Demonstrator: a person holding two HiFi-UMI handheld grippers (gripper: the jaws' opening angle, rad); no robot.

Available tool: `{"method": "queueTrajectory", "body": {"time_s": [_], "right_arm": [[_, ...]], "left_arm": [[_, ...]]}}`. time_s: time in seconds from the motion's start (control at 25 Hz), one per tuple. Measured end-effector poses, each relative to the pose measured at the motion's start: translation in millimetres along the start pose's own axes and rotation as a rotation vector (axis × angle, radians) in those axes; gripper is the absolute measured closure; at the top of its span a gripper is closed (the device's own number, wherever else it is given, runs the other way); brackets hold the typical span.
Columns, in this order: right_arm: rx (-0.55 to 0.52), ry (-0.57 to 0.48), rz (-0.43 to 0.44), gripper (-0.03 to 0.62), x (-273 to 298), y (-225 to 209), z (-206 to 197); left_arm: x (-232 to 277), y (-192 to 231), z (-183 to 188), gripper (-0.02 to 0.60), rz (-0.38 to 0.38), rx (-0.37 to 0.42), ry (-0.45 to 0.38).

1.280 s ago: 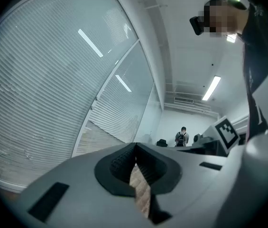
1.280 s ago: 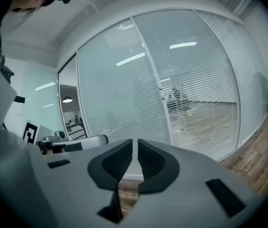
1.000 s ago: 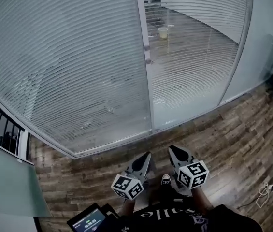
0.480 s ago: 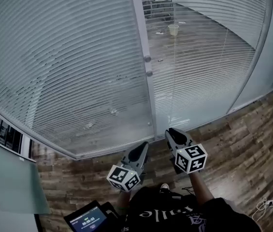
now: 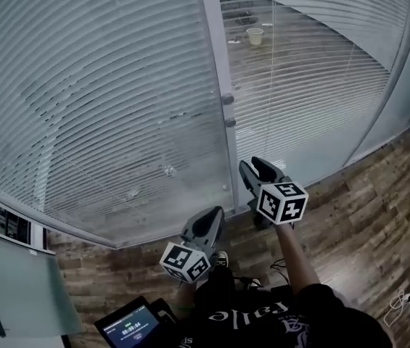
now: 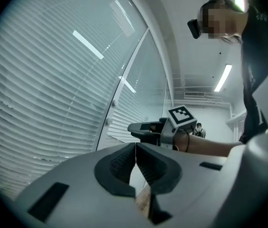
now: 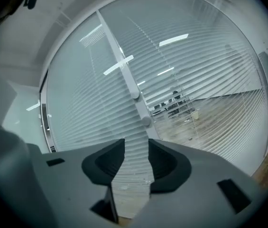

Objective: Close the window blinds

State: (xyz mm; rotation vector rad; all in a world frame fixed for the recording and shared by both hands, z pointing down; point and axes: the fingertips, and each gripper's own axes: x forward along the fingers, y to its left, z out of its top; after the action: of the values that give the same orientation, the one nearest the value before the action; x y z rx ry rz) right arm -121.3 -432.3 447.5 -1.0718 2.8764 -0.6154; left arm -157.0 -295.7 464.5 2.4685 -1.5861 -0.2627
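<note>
Its jaws just opened and empty, the right hand-held gripper (image 5: 252, 165) may slip off the small knob (image 5: 228, 99) on the frame post (image 5: 216, 56), leaving the blinds (image 5: 313, 78) right of that post see-through; the left hand-held gripper (image 5: 211, 214) has its jaws together.

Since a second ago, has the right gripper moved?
Yes. The right gripper has advanced to the foot of the window post; its jaws have just been opening, nothing between them.

Floor (image 5: 357, 209): dark wood planks, weathered grain, boards running diagonally in the head view.
On it, near bottom centre: a dark shoe (image 5: 221, 257) with a white toe.
Lower right: a thin white cord (image 5: 402, 301), loosely looped.
Far end, top of view: a pale cup (image 5: 255, 35), upright, well apart from the rest.
</note>
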Motion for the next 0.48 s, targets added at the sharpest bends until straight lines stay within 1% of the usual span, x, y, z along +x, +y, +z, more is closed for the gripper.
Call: {"method": "queueTrajectory", "body": {"time_s": [0.2,0.36,0.48], "right_arm": [[0.112,-0.041,-0.047,0.428,80,-14,27],[0.266,-0.078,-0.085,0.427,124,-28,35],[0.395,-0.115,-0.071,0.428,144,-35,36]], "left_arm": [[22,57,25,0.575,-0.032,-0.004,-0.003],[32,94,39,0.575,-0.036,-0.021,-0.019],[36,118,40,0.575,-0.029,-0.045,-0.023]]}}
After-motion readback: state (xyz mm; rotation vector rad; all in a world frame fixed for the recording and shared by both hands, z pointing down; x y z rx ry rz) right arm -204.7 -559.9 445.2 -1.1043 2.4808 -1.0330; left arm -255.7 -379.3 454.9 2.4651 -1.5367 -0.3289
